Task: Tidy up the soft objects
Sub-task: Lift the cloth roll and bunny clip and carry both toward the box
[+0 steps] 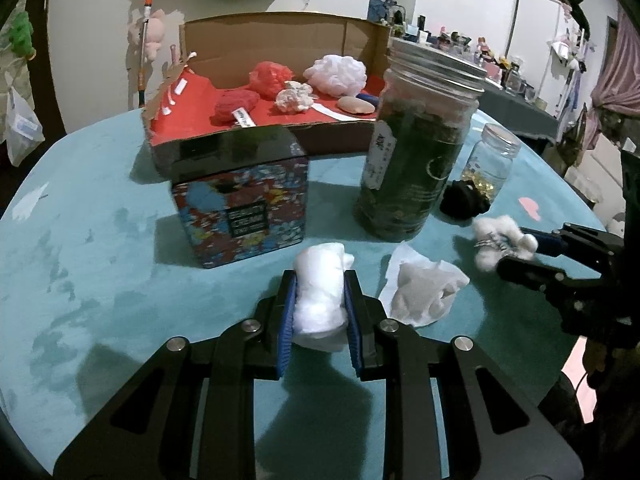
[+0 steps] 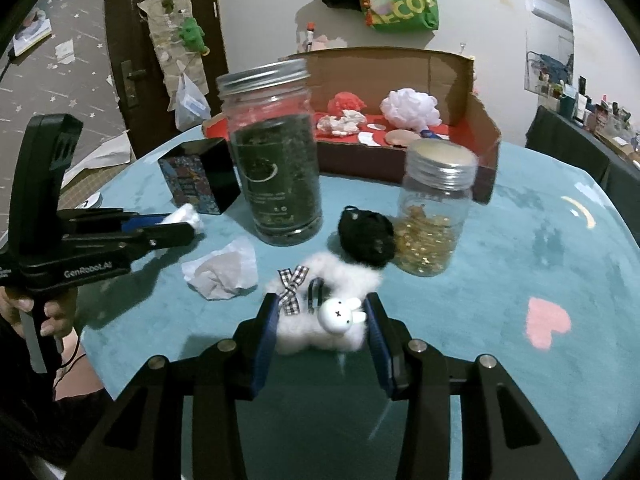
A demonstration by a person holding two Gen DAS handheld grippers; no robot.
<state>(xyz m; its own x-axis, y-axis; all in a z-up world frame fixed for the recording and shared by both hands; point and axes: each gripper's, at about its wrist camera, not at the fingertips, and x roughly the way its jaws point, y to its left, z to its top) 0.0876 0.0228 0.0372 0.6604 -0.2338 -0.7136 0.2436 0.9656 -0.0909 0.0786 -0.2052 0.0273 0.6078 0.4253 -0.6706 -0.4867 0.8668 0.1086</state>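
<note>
My left gripper (image 1: pixel 320 276) is shut on a white cotton wad (image 1: pixel 320 300), held just above the teal table. My right gripper (image 2: pixel 322 300) has its jaws around a white fluffy plush toy (image 2: pixel 332 320) with a checked bow and a small bunny face; the pads touch its sides. A crumpled white tissue (image 1: pixel 424 294) lies between the two grippers on the table, also in the right wrist view (image 2: pixel 224 268). A black soft ball (image 2: pixel 366 236) lies by the jars. A cardboard box (image 1: pixel 340 130) with a red lining holds red and white soft items at the back.
A tall jar of green stuff (image 1: pixel 416 152) and a small jar of gold bits (image 2: pixel 434 208) stand mid-table. A patterned tin box (image 1: pixel 244 200) stands in front of the cardboard box. The teal table (image 1: pixel 80 240) has a round edge.
</note>
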